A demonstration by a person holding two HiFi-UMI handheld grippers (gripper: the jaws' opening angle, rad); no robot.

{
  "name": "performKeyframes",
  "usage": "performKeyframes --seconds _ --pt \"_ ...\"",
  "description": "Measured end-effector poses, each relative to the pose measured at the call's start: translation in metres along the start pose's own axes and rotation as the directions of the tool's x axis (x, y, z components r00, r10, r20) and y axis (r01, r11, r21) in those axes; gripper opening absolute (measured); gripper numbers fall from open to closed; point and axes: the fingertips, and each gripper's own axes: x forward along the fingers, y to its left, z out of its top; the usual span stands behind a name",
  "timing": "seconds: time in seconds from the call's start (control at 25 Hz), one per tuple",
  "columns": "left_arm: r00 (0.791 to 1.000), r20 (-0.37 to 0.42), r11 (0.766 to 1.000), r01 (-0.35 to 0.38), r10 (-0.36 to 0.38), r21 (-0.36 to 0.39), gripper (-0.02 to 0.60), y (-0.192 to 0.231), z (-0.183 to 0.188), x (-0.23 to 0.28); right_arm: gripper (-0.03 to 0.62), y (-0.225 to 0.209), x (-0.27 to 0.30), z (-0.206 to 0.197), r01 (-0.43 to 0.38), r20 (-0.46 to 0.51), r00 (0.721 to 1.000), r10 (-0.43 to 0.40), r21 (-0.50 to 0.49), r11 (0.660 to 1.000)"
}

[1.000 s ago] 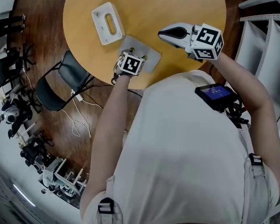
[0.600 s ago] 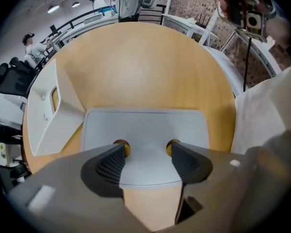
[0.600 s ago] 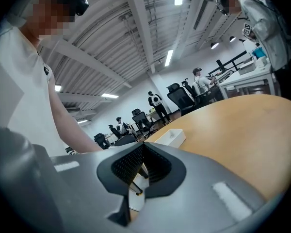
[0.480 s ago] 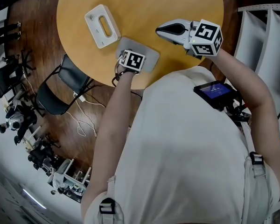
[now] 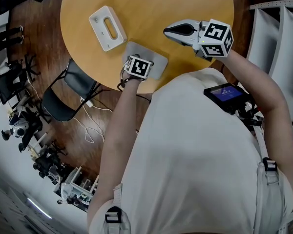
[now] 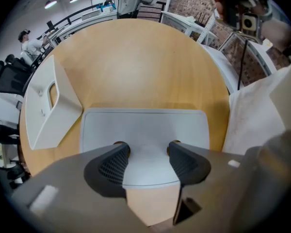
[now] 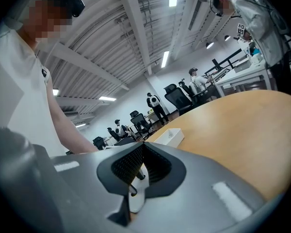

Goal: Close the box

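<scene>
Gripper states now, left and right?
Left gripper: open, jaws just been closing, nothing gripped between them, grey lid beneath.
Right gripper: shut, empty.

The box (image 5: 106,27) lies on the worktop (image 5: 161,4), just left of the lid (image 5: 157,60). The lid lies at the worktop's near edge.

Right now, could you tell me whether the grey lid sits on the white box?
No, the lid lies on the table beside the box.

In the left gripper view, the left gripper (image 6: 146,148) covers the near edge of the grey flat piece (image 6: 145,125) at lower centre. In the head view we lose its jaws under its own body, and the table (image 5: 151,4) runs off the top edge.
</scene>
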Motion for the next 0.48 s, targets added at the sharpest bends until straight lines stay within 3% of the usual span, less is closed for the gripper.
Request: performKeyframes --seconds 0.16,0.32,0.4,0.48 --pt "0.995 0.099 0.995 0.017 -0.026 0.094 0.27 -0.006 -0.009 -0.035 -0.002 -0.005 -0.007 -0.003 0.012 0.01 1.0 -0.012 0.012 1.0" --pt "0.985 0.169 0.987 -0.06 0.034 0.152 0.27 0.047 -0.021 -0.101 -0.002 -0.003 -0.007 -0.002 -0.006 0.013 1.0 0.006 0.016 1.0" --pt "0.983 0.171 0.965 -0.104 0.063 0.243 0.27 0.077 -0.021 -0.13 -0.002 0.0 -0.005 -0.002 -0.013 0.01 1.0 0.013 0.015 1.0" --pt "0.985 0.148 0.922 -0.137 0.088 0.362 0.27 0.102 -0.014 -0.148 -0.002 0.002 -0.004 0.0 -0.017 0.006 1.0 0.017 0.013 1.0"
